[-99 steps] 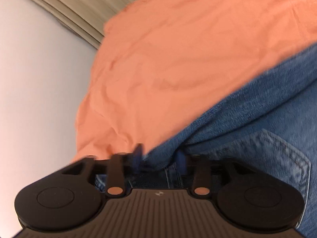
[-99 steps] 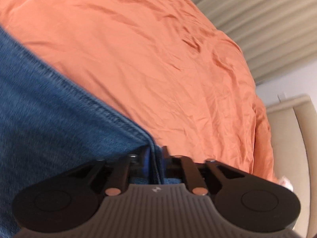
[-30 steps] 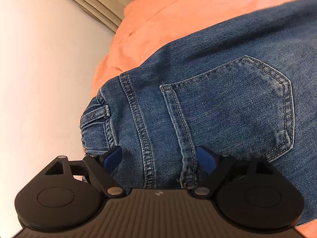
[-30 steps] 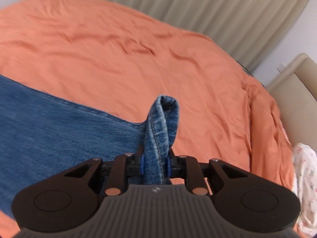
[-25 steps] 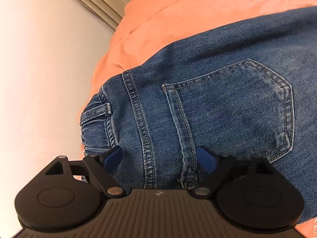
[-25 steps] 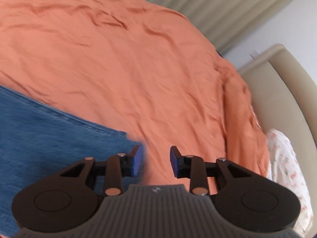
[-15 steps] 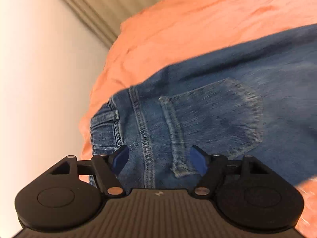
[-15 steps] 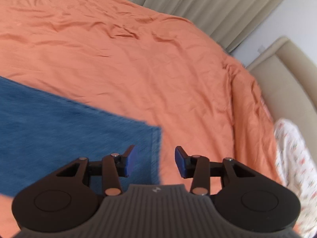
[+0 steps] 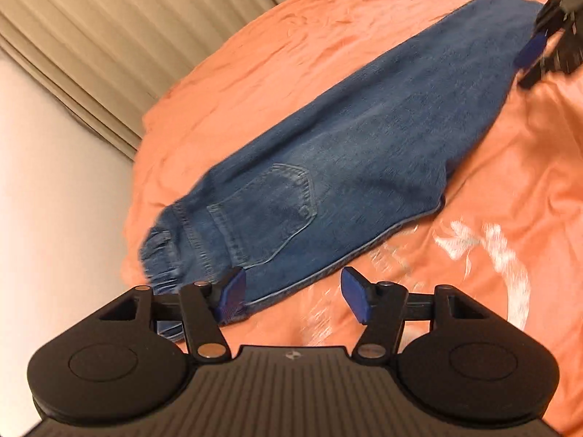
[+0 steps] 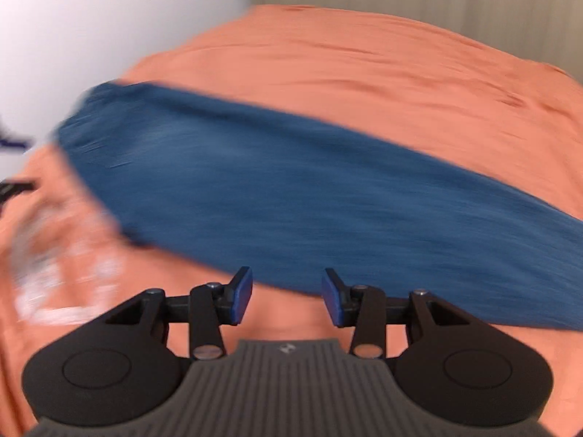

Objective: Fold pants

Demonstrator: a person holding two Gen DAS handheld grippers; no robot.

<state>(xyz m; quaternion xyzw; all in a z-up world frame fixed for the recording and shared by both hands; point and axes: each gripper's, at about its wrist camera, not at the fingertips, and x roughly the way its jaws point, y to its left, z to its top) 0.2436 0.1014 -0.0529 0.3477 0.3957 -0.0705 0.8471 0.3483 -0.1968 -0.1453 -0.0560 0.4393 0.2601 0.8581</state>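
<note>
The blue jeans (image 9: 339, 167) lie folded lengthwise in one long strip on the orange bedspread (image 9: 492, 153), back pocket (image 9: 269, 211) up. The left gripper (image 9: 291, 293) hangs over the waistband edge, jaws closing on nothing. The right gripper (image 10: 287, 296) is parted and empty.

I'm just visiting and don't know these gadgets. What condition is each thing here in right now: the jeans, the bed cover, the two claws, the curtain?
Blue denim pants: lying flat, folded lengthwise, back pocket up.
Orange bed sheet: spread out, lightly wrinkled.
Left gripper: jaws closing, nothing between them.
Right gripper: open, empty, beside the pants' near edge.
Beige pleated curtain: drawn shut.
</note>
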